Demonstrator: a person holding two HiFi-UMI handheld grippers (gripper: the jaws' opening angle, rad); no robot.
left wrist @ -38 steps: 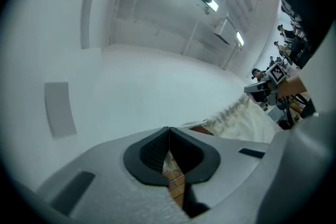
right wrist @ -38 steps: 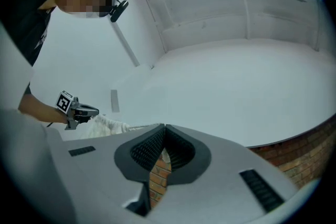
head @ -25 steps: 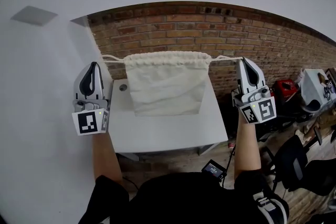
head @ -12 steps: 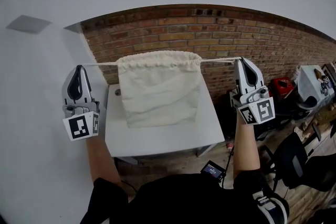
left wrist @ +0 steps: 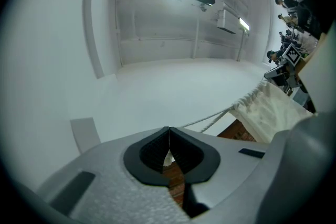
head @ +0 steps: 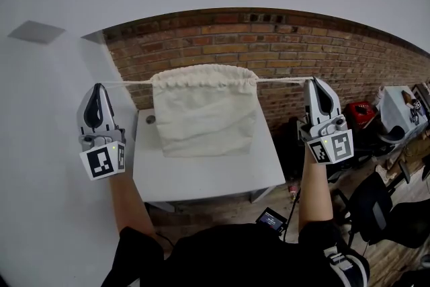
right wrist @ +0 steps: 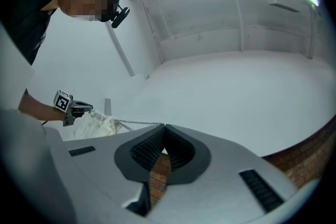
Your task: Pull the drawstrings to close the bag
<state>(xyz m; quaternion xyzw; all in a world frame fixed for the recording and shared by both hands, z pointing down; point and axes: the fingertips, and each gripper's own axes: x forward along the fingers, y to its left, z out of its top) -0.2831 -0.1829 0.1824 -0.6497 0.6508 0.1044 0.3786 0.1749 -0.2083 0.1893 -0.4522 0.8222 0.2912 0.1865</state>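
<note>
with the bag (head: 205, 114) hung over the tabletop (head: 208, 175) between left tongs (head: 99, 87) and right tongs (head: 316, 81), each clamped shut on the taut cords (head: 127, 83), an uneven pull might slip one cord free.

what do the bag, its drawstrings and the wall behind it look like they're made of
The bag looks like off-white woven cloth, likely cotton or canvas, matte; its top gathers in soft pleats. The drawstrings look like pale twisted cord, probably cotton; the twist shows in the left gripper view. The wall is reddish brick with paler mortar lines, rough and unpainted.
</note>
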